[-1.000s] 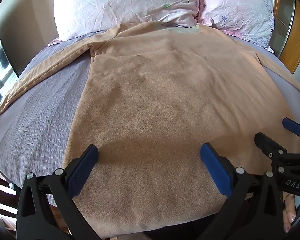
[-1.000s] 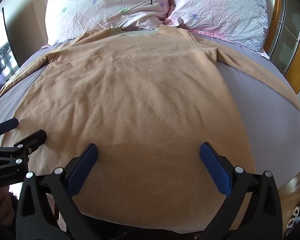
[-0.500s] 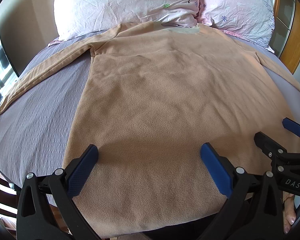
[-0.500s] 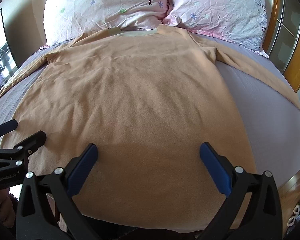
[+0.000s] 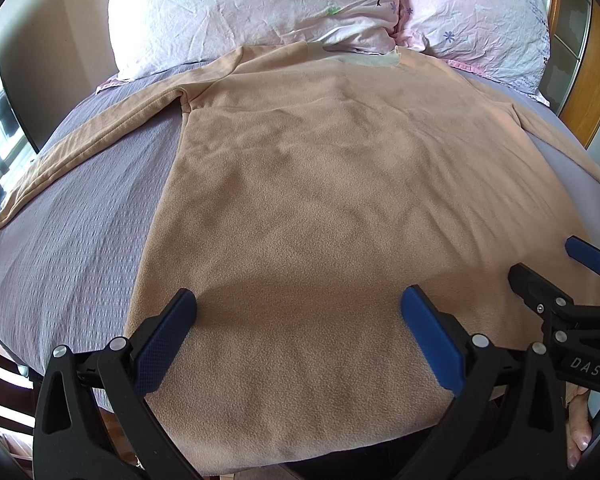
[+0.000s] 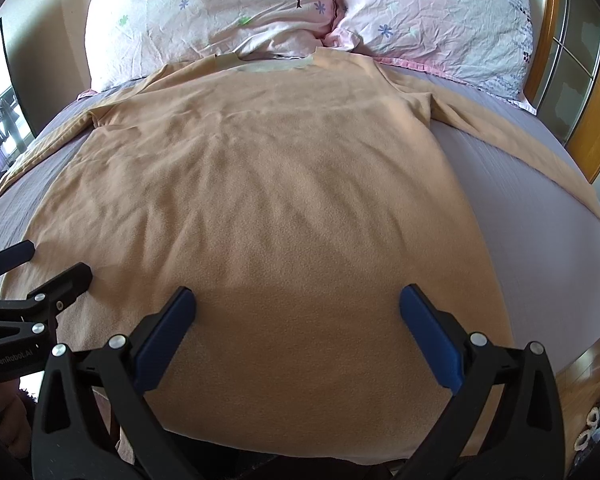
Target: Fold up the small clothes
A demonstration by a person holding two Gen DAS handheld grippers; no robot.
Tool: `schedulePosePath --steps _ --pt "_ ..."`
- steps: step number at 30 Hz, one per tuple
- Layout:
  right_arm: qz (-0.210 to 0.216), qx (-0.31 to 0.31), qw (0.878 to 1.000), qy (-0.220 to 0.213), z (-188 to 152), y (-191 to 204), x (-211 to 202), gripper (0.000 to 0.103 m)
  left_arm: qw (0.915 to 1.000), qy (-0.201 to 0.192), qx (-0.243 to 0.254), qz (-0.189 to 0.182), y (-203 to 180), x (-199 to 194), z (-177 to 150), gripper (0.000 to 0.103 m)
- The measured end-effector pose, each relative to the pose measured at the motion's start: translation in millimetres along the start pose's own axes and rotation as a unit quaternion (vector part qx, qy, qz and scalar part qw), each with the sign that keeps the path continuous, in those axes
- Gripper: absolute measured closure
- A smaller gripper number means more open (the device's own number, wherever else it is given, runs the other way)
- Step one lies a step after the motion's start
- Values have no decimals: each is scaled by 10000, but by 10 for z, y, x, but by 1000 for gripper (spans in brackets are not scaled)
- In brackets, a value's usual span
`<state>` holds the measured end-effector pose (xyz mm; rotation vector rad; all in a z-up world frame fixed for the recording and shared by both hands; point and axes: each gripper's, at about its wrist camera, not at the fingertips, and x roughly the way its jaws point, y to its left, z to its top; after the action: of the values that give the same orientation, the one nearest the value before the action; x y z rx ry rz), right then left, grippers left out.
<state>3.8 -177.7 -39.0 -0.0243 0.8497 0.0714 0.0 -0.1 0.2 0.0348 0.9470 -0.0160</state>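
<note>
Room: a bedroom; a bed with a grey-lilac textured cover fills both views, a wooden frame along its right side.
Left gripper: jaws spread wide, holding nothing; both blue pads hover over the hem end of the garment, and contact with the cloth cannot be told.
Right gripper: likewise wide apart and empty, poised above the lower right part of the same hem area; it also shows at the right edge of the left wrist view, beside the left one.
Garment: a tan long-sleeved top lies flat on the bed, hem toward the grippers, pale neckband at the far end touching the pillows.
Sleeves: the left sleeve stretches out diagonally over the cover; the right sleeve does the same on the other side.
Pillows: two pink floral pillows stand side by side at the head of the bed.
Done: the top appears spread and roughly smoothed, with faint ripples across the body.
Left: no fold is visible yet, so sleeves, sides and the lengthwise fold all seem to remain.
Judgement: the task looks to be at its very start.
</note>
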Motion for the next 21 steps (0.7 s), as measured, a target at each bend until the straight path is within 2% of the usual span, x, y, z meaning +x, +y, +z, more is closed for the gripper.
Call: schedulePosePath --steps 21 --pt "-3 24 10000 -28 -7 -36 5 2 10000 0 0 2 0 0 1 1"
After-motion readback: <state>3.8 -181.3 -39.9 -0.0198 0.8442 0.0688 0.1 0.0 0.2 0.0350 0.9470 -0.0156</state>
